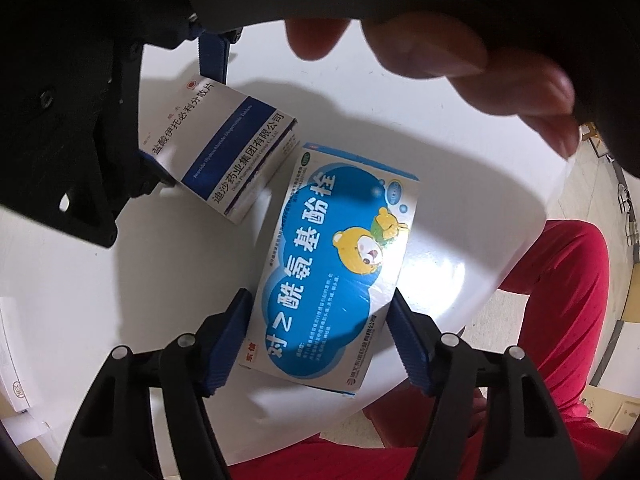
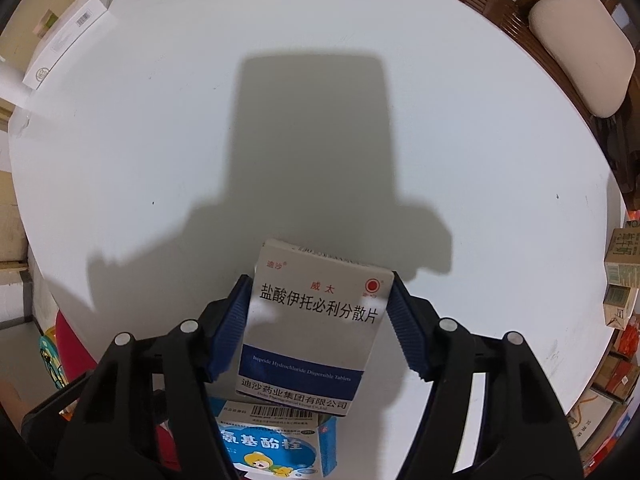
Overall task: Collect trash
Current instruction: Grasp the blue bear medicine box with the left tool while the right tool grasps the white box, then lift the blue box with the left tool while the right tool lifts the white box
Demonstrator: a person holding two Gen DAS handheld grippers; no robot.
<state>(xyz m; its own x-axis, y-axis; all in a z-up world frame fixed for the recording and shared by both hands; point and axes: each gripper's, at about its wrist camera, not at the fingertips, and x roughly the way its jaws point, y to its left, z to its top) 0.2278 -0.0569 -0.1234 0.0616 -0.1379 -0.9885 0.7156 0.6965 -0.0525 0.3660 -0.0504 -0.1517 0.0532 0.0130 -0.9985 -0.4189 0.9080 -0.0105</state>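
The left claw [image 1: 320, 336] clamps the blue bear-printed medicine box [image 1: 332, 264] near the white tabletop [image 1: 460, 184] edge. Just beyond, touching it, the white-and-blue tablet box [image 2: 316, 332] is gripped between the right claw [image 2: 318, 328] pads, tilted up off the tabletop.

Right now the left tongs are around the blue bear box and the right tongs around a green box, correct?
Not quite. The right tongs straddle a white box with a dark blue band, not green, as the right wrist view shows. The left tongs are around the blue bear box.
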